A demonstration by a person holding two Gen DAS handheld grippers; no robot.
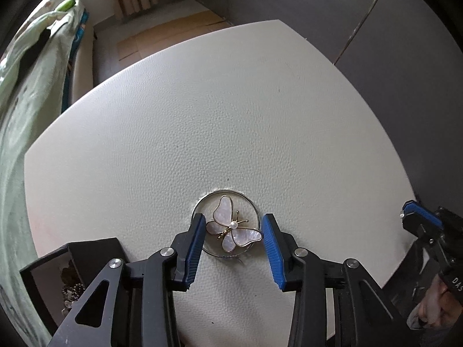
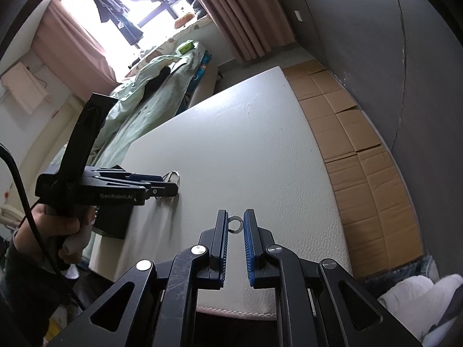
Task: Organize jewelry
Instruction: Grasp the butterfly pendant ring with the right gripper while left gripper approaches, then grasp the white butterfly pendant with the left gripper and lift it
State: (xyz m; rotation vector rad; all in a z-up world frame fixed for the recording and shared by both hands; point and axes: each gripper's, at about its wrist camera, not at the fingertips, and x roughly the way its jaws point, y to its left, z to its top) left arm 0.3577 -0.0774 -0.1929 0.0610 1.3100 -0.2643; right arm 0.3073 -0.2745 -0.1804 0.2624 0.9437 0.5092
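Note:
A pearly white butterfly brooch (image 1: 233,228) with gold edges lies inside a thin silver bangle (image 1: 252,206) on the white leather table (image 1: 231,115). My left gripper (image 1: 233,224) is open, its blue pads on either side of the brooch and bangle, low over the table. In the right wrist view my right gripper (image 2: 235,222) has its jaws narrowly apart around a small silver ring (image 2: 235,223) at the fingertips; I cannot tell whether the pads touch it. The left gripper (image 2: 170,186) and bangle (image 2: 173,177) show there at left.
A black jewelry box (image 1: 72,271) holding some jewelry stands at the table's near left corner, beside my left gripper. A bed with green bedding (image 2: 150,92) lies beyond the table's left edge. Cardboard sheets (image 2: 356,133) cover the floor by the grey wall.

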